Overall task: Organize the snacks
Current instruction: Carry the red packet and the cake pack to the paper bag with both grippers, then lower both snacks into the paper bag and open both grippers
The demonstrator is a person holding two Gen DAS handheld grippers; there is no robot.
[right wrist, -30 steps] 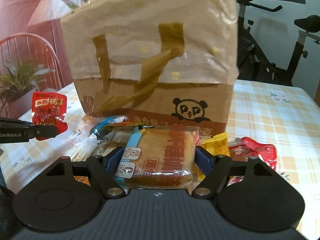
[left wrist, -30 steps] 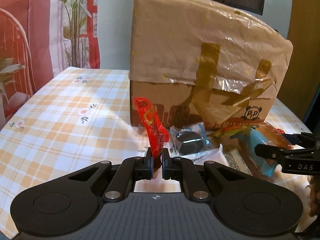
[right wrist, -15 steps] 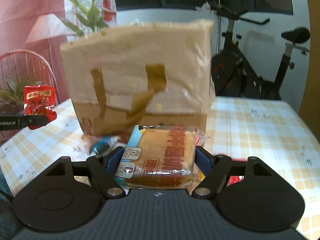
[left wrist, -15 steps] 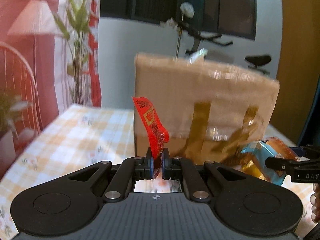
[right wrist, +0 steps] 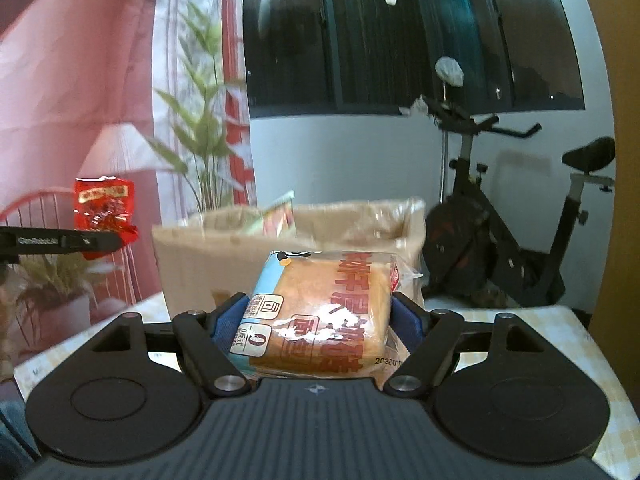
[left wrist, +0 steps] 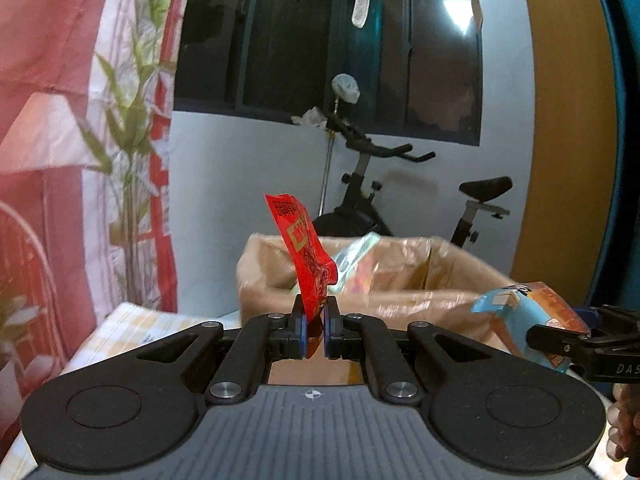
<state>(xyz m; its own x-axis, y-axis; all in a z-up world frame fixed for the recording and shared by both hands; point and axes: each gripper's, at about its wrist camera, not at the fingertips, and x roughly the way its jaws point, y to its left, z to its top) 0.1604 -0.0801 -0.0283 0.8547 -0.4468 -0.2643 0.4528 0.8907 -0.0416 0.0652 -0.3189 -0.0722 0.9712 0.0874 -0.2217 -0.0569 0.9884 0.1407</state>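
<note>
My left gripper point(left wrist: 315, 334) is shut on a small red snack packet point(left wrist: 306, 256), which stands upright between the pads. The right gripper point(right wrist: 320, 320) is shut on a wrapped bread pack point(right wrist: 324, 312) with a blue edge and red lettering. Both are raised to about the level of the open top of the brown cardboard box point(left wrist: 400, 276), just in front of it. Some snack packs point(left wrist: 356, 256) show inside the box. In the left wrist view the bread pack point(left wrist: 524, 316) and right gripper appear at the right edge. The red packet point(right wrist: 104, 212) shows at the left of the right wrist view.
The box point(right wrist: 192, 264) stands on a table with a yellow checked cloth point(right wrist: 560, 332). An exercise bike point(right wrist: 520, 220) stands behind against the white wall. A plant point(left wrist: 128, 152) and a red curtain are at the left. A hand point(left wrist: 624, 420) shows at the right edge.
Both grippers have risen with their snacks, from the table beside the box's front up to the level of its open top. The loose snacks on the table have dropped out of sight.
</note>
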